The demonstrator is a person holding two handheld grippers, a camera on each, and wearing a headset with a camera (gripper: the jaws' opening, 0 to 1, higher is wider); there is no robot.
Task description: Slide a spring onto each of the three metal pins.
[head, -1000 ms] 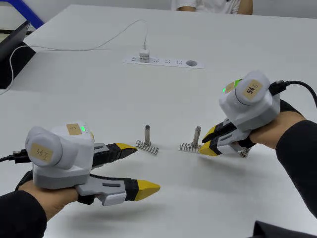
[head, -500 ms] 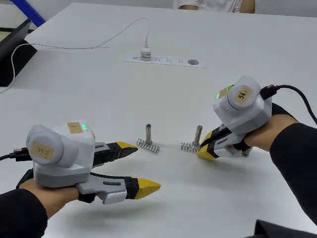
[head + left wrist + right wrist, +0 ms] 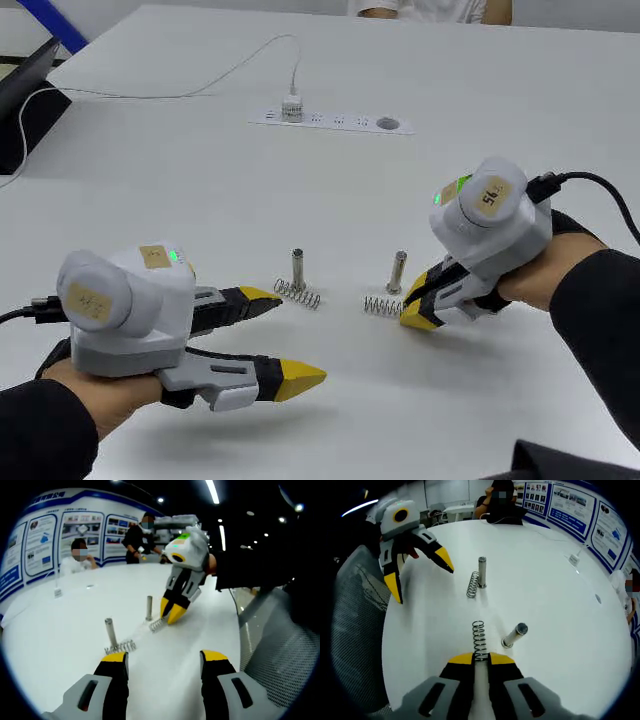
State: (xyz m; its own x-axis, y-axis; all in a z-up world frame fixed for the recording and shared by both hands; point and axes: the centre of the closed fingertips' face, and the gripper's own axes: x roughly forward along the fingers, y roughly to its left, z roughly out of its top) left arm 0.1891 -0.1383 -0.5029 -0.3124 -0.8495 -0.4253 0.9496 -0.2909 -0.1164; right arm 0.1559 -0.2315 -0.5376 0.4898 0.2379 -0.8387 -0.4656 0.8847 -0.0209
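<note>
Right gripper (image 3: pixel 480 657) has its jaws pinched on the near end of the right spring (image 3: pixel 479 640). That end is hidden between the yellow tips, and the rest of the coil lies flat on the white table (image 3: pixel 200 200), pointing away from the jaws. In the head view the tips overlap, so the grip itself is hard to make out there. Just beside the spring, apart from it, stands the right pin (image 3: pixel 514 635), bare.

Left gripper (image 3: pixel 298 337) hovers low over the table with its jaws spread wide and nothing between them. Beyond its tips the left spring (image 3: pixel 298 295) lies on its side at the foot of the left pin (image 3: pixel 297 268); whether they touch cannot be told.

Farther back lies a power strip (image 3: pixel 330 123) with a plugged cable. A person (image 3: pixel 430 8) at the far edge is cut off by the frame.
</note>
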